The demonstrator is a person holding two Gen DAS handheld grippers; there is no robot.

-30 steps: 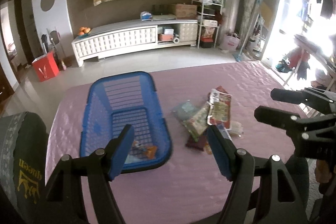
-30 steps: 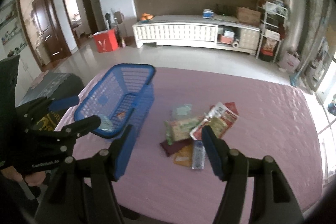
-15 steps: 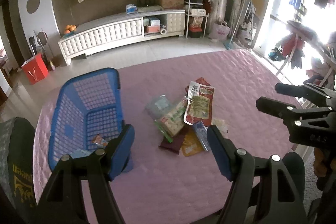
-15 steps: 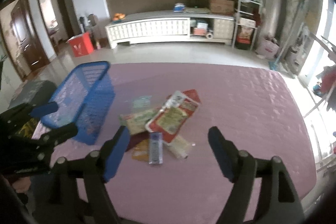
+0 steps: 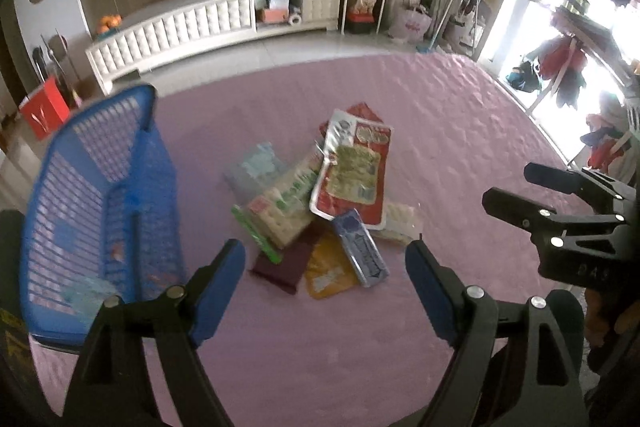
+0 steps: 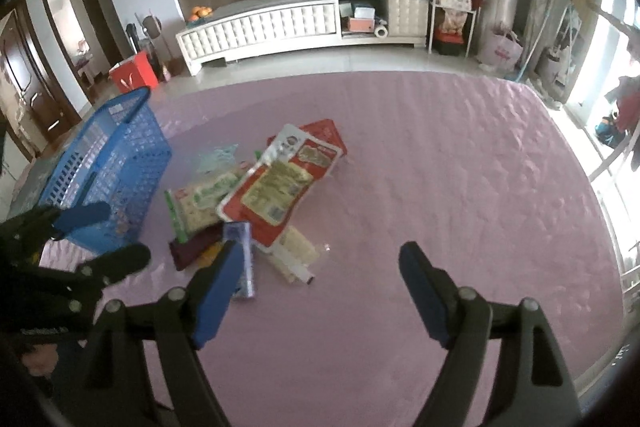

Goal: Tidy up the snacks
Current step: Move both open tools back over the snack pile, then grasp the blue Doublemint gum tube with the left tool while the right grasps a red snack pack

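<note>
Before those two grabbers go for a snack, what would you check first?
1. Left tool open, nothing between its blue pads: ok; its jaws have just been opening.
2. Right tool open and empty: ok.
3. Snack pile in front of both tools: ok.
4. Blue basket upright beside the pile, with room: ok.
5. Single packet free to lift: not ok, packets overlap.
6. Tools apart from each other: ok.

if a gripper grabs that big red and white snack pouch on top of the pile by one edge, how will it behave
The red and white pouch looks flat and thin, so it would probably sag from one edge. Its glossy film may be slippery. It rests partly on the green-edged packet and the blue packet, so lifting it could shift them.
</note>
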